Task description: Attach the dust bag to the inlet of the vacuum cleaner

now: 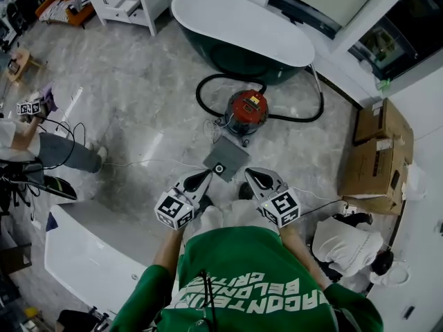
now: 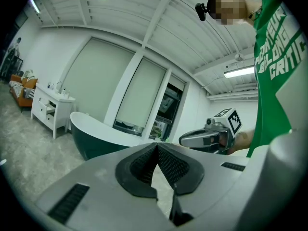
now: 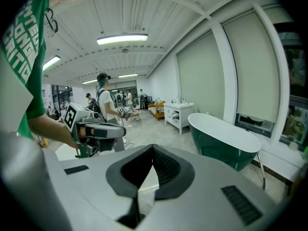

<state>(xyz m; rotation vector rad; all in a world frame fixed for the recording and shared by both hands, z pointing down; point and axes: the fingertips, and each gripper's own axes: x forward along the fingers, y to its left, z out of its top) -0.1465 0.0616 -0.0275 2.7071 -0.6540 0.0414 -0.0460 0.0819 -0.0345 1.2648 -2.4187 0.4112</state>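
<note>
my left gripper (image 1: pixel 205 176) and right gripper (image 1: pixel 250 175) are both shut tight on nothing. the grey dust bag (image 1: pixel 227 158) lies flat on the floor (image 1: pixel 138 109) at 12 o'clock, just past both tips, one corner towards me. left looks a bit nearer. the red vacuum cleaner (image 1: pixel 247 113) sits further at 12, its hose (image 1: pixel 197 94) looped round. open room at 9, cardboard boxes (image 1: pixel 377 154) at 3.

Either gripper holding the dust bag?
No, the dust bag lies on the floor beside the red vacuum cleaner, ahead of the left gripper and right gripper, whose jaws are both shut on nothing.
</note>
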